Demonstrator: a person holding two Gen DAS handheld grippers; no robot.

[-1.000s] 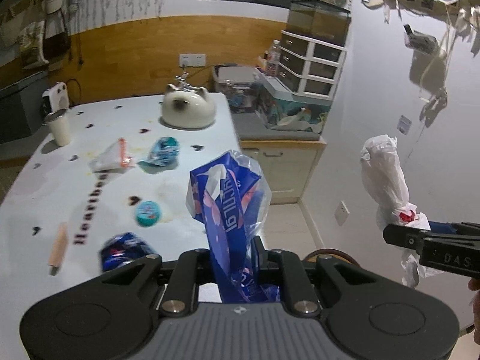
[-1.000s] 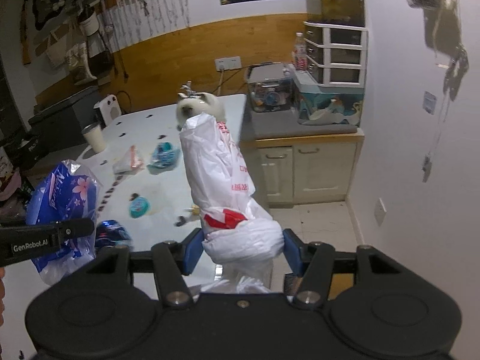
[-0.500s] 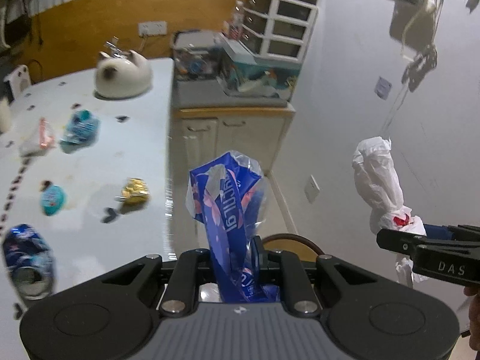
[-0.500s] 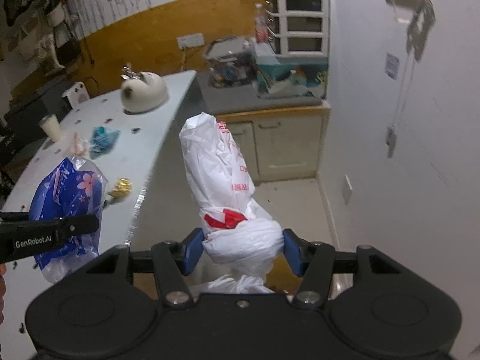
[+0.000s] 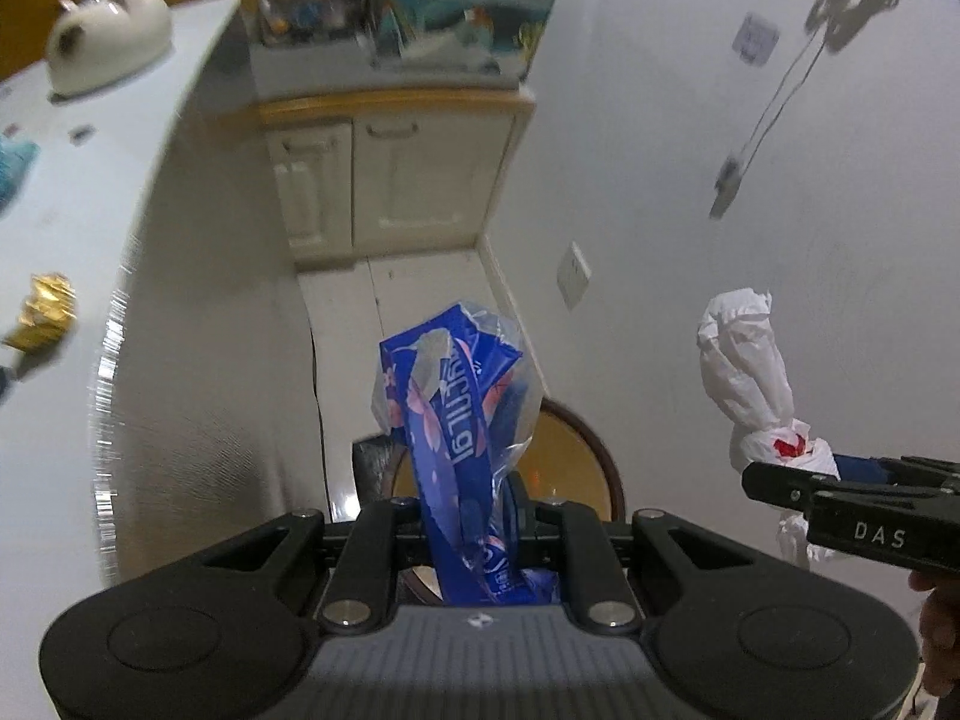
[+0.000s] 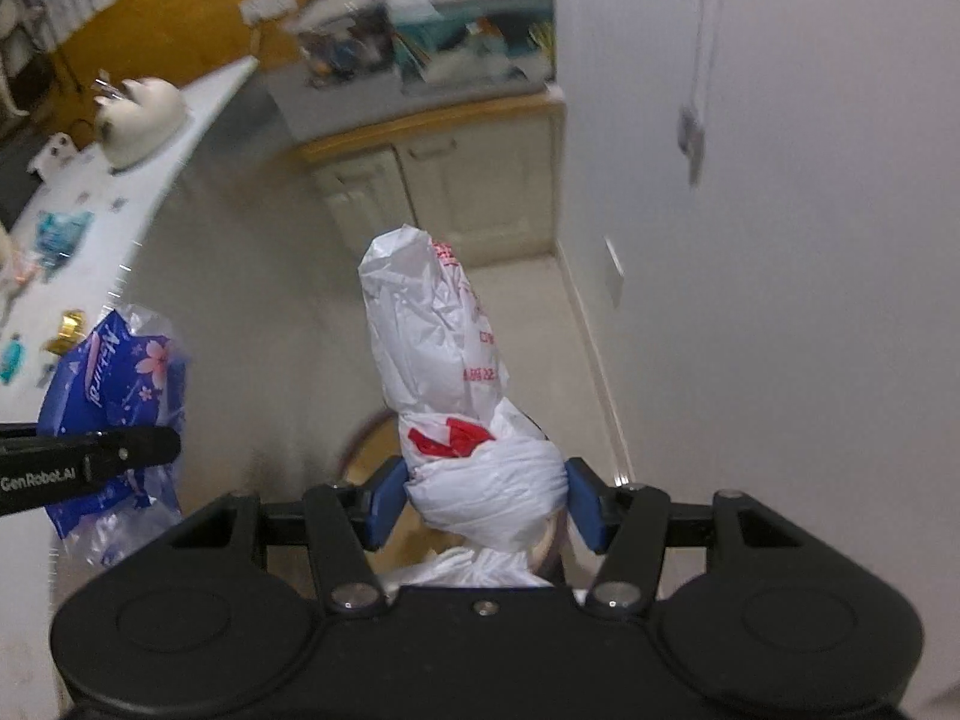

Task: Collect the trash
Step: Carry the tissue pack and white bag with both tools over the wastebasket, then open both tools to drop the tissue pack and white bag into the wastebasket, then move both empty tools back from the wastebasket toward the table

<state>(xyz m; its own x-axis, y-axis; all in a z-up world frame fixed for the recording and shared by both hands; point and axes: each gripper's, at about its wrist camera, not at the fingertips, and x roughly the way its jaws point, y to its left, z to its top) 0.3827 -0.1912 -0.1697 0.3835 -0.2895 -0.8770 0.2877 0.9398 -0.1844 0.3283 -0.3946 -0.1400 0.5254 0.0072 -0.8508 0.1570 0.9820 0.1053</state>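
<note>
Trash now hangs off the worktop (image 5: 72, 192): the left tool (image 5: 474, 531) pinches the blue wrapper (image 5: 450, 408), the right tool (image 6: 480, 495) clamps the white bag (image 6: 438, 348), both swung over the round bin (image 5: 570, 462) below, ready for dropping.

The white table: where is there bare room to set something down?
The table's near right part is bare, between the gold wrapper and the rounded edge; also the stretch before the cat-shaped holder. In the right wrist view, wrappers crowd its left side.
</note>
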